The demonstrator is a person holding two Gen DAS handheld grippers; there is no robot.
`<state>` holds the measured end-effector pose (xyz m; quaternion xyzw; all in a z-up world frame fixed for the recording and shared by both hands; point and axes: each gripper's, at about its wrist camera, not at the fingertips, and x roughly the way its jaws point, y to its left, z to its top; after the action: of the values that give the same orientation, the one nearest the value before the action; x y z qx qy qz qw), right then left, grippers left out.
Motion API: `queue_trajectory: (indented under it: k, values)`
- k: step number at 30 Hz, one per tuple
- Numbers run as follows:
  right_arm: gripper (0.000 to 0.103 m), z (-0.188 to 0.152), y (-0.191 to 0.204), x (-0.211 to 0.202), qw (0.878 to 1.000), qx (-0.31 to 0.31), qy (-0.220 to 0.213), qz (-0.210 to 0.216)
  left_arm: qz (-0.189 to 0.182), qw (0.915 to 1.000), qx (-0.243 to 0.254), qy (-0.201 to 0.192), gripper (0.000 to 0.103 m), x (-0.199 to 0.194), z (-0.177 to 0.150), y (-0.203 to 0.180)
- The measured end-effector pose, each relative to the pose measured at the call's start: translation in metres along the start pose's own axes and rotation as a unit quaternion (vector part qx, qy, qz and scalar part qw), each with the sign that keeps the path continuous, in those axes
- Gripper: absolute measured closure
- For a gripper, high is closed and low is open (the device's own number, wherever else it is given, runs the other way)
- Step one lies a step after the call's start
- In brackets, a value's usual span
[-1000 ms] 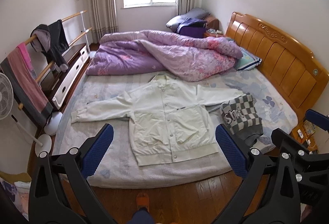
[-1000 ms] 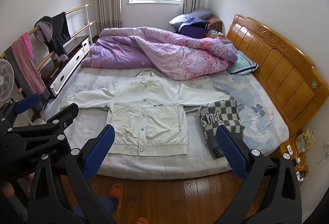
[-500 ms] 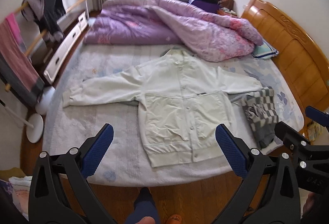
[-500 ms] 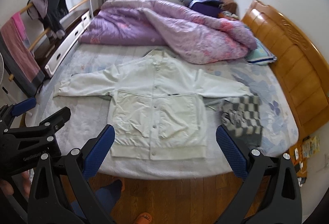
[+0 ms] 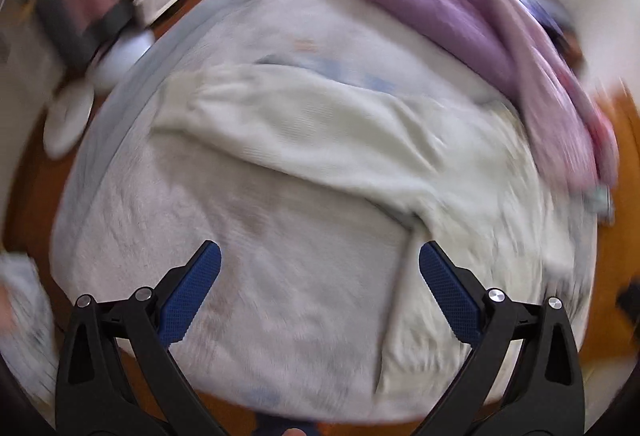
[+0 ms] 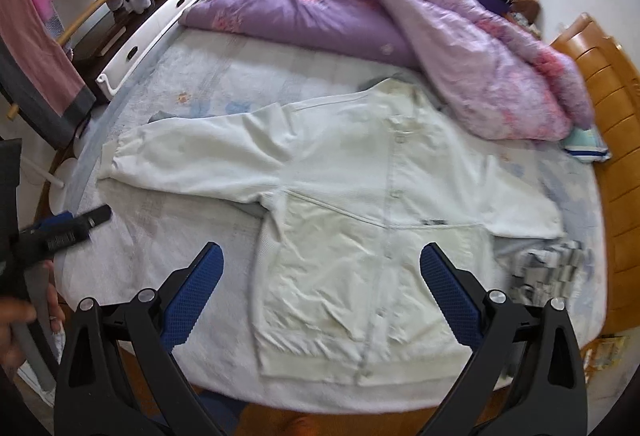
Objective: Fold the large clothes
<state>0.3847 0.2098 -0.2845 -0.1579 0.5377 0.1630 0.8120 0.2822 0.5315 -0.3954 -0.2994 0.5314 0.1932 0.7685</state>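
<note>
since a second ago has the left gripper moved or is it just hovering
Yes. The left gripper has swung left and dropped toward the bed: the white jacket sleeve now fills its blurred view, and the wooden headboard has slid out to the right edge.

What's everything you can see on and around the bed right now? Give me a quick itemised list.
jacket: 1, white, spread flat mid-bed, sleeves out
quilt: 1, purple, bunched at the far side
checked garment: 1, grey and white, beside the jacket's hem
pillow: 1, pale with blue stripe, by the headboard
headboard: 1, orange wood, at the right
bed sheet: 1, pale, under everything
drying rack: 1, wooden, left, holding pink and dark clothes
left gripper: open, over the sheet near the sleeve
right gripper: open, above the jacket's hem
</note>
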Motion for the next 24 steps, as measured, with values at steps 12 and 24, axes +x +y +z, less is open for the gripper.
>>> queue_trajectory:
  k: [12, 24]
  values:
    - [0.067, 0.053, 0.006, 0.168, 0.991, 0.068, 0.079, 0.082, -0.004, 0.9608, -0.277, -0.013, 0.004, 0.11, 0.074, 0.169]
    - [0.09, 0.076, -0.006, 0.279, 0.974, 0.11, 0.116, 0.16, -0.028, 0.9227, -0.383, -0.033, 0.03, 0.17, 0.079, 0.206]
